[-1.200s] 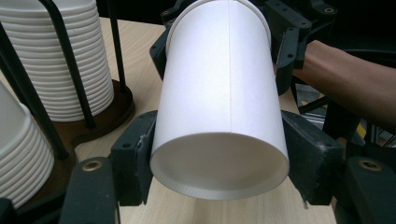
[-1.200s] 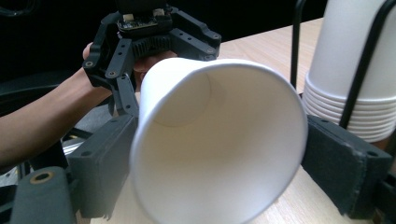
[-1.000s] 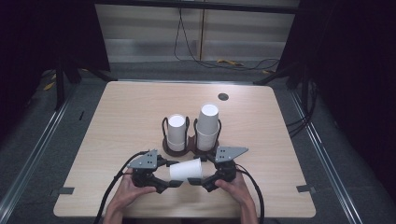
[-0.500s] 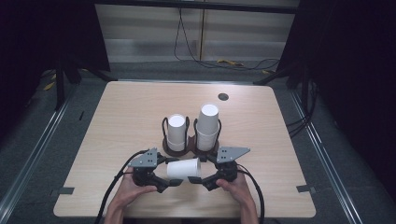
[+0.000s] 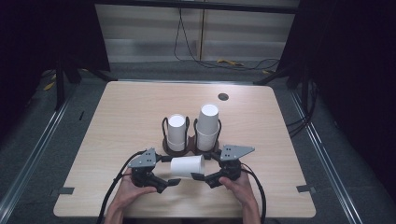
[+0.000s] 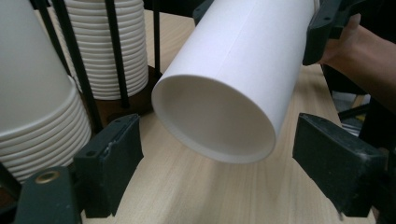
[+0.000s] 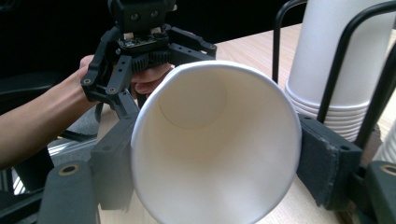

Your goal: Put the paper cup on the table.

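"Which hand has the cup [image 5: 187,166] right now?"

"My right gripper [image 5: 205,178]. Its fingers [image 7: 327,163] have just been closing, and now they pinch the cup near its open mouth, one pad on either side. The left gripper [image 5: 169,182] has just been opening; its fingers [image 6: 114,161] are spread, with the closed bottom end of the cup between them but untouched."

"So where is the cup, exactly?"

"It lies on its side, lifted a little off the worktop [image 5: 140,112], between my two hands and just in front of the two wire racks."

"Why hold it sideways?"

"I'd say it's a hand-over: one side lets go while the other takes the rim. A grip at the mouth should let me turn the cup over onto a stack. The left stack [image 5: 176,131] is lower; the right stack [image 5: 207,126] is taller."

"And around you?"

"Pale wood-grain worktop, with a small dark round hole [image 5: 223,97] near the far edge. Beyond it are grey floor, loose cables and dark curtains."
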Tool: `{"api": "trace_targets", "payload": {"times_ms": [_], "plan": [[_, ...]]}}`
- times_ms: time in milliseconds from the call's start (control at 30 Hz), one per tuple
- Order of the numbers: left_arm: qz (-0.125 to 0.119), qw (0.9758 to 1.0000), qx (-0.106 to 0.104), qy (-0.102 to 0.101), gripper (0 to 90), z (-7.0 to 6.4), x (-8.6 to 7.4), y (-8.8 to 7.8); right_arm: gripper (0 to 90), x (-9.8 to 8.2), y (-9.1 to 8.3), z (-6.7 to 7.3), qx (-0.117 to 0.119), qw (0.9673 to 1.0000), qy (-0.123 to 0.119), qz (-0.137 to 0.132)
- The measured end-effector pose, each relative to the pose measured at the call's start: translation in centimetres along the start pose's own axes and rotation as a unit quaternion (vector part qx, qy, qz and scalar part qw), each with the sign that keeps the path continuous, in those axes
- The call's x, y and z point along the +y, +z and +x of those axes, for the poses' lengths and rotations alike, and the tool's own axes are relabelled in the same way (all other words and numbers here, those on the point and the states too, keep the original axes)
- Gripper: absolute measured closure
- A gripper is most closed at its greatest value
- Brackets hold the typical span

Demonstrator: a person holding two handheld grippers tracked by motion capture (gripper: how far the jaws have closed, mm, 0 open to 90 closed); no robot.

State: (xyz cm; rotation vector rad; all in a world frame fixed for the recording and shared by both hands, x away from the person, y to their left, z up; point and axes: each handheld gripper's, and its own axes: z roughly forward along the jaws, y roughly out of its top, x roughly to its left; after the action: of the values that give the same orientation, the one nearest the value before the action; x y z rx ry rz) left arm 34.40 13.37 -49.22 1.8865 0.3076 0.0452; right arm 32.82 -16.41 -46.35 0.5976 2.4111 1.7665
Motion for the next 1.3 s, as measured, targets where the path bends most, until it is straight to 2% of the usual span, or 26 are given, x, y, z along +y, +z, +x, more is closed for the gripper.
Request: {"api": "trace_targets", "payload": {"times_ms": [33, 200, 233, 333, 467, 567, 633, 667, 733, 800, 900, 967, 1100, 1167, 1200, 1300], "plan": [[-0.005, 1.0000, 0.000, -0.003, 15.5, 0.0, -0.1, -0.1, 23.7, 0.0, -0.1, 0.0, 0.000, 1.0000, 0.001, -0.001], [-0.011, 0.9995, 0.030, -0.002, 15.6, -0.1, -0.4, -0.4, 23.9, 0.0, -0.3, -0.2, -0.013, 0.9999, 0.010, -0.002], [-0.023, 0.9991, 0.037, -0.006, 15.5, -0.1, -0.6, -0.5, 23.8, -0.1, -0.4, -0.3, -0.015, 0.9998, 0.011, -0.002], [-0.038, 0.9975, 0.051, -0.032, 15.4, 0.2, -1.0, -0.8, 23.9, -0.1, -0.6, -0.3, -0.022, 0.9996, 0.017, 0.000], [-0.034, 0.9960, 0.074, -0.036, 15.4, 0.1, -1.3, -0.8, 23.8, -0.1, -0.8, -0.3, -0.035, 0.9991, 0.022, 0.011], [-0.036, 0.9934, 0.103, -0.037, 15.5, 0.0, -1.7, -1.0, 23.8, 0.0, -1.2, -0.4, -0.049, 0.9983, 0.027, 0.019], [-0.041, 0.9930, 0.101, -0.046, 15.4, 0.1, -1.8, -0.9, 23.8, 0.0, -1.3, -0.4, -0.062, 0.9972, 0.030, 0.029], [-0.038, 0.9928, 0.107, -0.039, 15.5, 0.1, -1.8, -0.9, 23.8, 0.1, -1.4, -0.4, -0.070, 0.9965, 0.031, 0.033], [-0.032, 0.9903, 0.133, -0.026, 15.5, -0.1, -1.8, -0.7, 23.8, 0.1, -1.7, -0.5, -0.076, 0.9958, 0.034, 0.037], [-0.035, 0.9887, 0.143, -0.026, 15.5, -0.3, -1.8, -0.6, 23.9, 0.1, -1.9, -0.5, -0.086, 0.9949, 0.036, 0.039], [-0.060, 0.9827, 0.174, -0.018, 15.5, -0.6, -2.1, -0.9, 23.9, 0.1, -2.3, -0.5, -0.091, 0.9942, 0.040, 0.041], [-0.071, 0.9808, 0.181, -0.018, 15.5, -0.6, -2.2, -1.1, 23.9, 0.1, -2.6, -0.6, -0.098, 0.9933, 0.045, 0.044], [-0.068, 0.9798, 0.188, -0.008, 15.5, -0.9, -2.2, -0.9, 23.8, 0.1, -3.2, -0.8, -0.111, 0.9910, 0.051, 0.055], [-0.066, 0.9806, 0.184, 0.004, 15.5, -1.0, -2.2, -0.9, 23.8, 0.1, -3.7, -0.9, -0.120, 0.9896, 0.054, 0.058], [-0.066, 0.9800, 0.188, 0.007, 15.5, -1.1, -2.2, -0.9, 23.8, 0.1, -3.9, -0.8, -0.125, 0.9890, 0.053, 0.058], [-0.065, 0.9810, 0.182, 0.011, 15.8, -1.2, -2.2, -0.9, 23.8, 0.2, -4.7, -0.8, -0.141, 0.9864, 0.057, 0.062]]}}
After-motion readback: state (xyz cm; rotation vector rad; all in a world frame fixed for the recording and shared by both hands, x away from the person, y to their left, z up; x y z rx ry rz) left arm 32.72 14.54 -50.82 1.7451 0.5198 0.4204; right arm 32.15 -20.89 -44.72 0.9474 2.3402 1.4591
